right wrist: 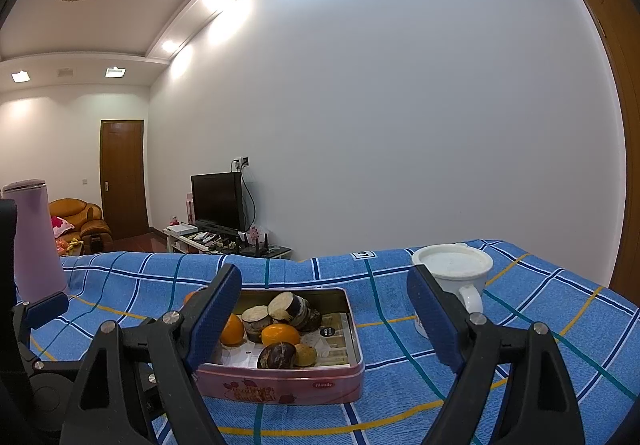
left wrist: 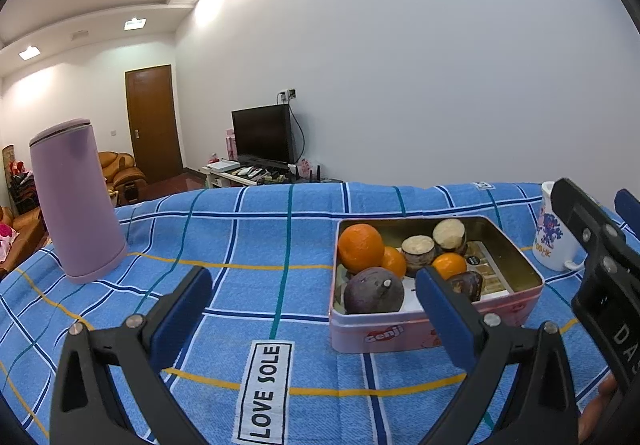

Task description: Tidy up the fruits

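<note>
Both your grippers stand wide apart and empty before the pink tin [right wrist: 280, 381] of fruit.
Inside lie oranges [left wrist: 360, 247], a purple passion fruit [left wrist: 374, 290] and cut taro pieces [left wrist: 450, 235]. Left of the tin: a lilac kettle [left wrist: 76, 201]; right: a white mug [right wrist: 454, 271]. Blue checked towel [left wrist: 256, 245] underneath, white wall behind. Left gripper [left wrist: 314, 303], right gripper [right wrist: 324, 309].

Mug [left wrist: 554, 241] half-hidden behind right tool [left wrist: 592, 241].

White walls [right wrist: 400, 105], brown door [right wrist: 122, 177], television [right wrist: 217, 200], orange armchair [right wrist: 82, 219].
</note>
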The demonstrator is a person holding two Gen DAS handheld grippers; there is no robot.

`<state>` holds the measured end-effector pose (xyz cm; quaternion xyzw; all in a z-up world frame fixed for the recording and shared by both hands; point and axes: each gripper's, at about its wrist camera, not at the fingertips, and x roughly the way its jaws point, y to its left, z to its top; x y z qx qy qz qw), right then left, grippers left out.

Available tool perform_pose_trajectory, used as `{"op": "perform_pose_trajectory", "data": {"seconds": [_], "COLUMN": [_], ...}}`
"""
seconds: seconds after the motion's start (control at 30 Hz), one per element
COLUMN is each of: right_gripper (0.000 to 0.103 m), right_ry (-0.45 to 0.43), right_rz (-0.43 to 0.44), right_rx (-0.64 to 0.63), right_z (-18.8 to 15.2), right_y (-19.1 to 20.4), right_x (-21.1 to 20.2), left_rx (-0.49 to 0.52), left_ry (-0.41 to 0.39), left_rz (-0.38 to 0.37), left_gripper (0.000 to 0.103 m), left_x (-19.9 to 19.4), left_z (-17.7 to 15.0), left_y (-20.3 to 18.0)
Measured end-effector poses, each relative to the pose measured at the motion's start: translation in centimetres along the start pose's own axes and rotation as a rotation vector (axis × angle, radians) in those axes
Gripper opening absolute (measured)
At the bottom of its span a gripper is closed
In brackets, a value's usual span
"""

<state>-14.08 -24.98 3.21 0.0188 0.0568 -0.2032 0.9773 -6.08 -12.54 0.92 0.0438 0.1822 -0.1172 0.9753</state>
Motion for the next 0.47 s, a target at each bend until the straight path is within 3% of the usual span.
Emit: {"op": "perform_pose_trajectory", "data": {"seconds": [0.47], "right_gripper": [0.086], "right_ry": [0.008], "right_rz": [-0.001], "right_rx": [0.000], "right_z": [-0.02], "right_y": [-0.04], "right_x": [0.10], "left_rx": [-0.011], "left_ry": [0.014], "left_rz": [-0.001], "left_gripper": [0.103], "left_x": [0.26], "left_z": [0.06], "left_y": [0.29]}}
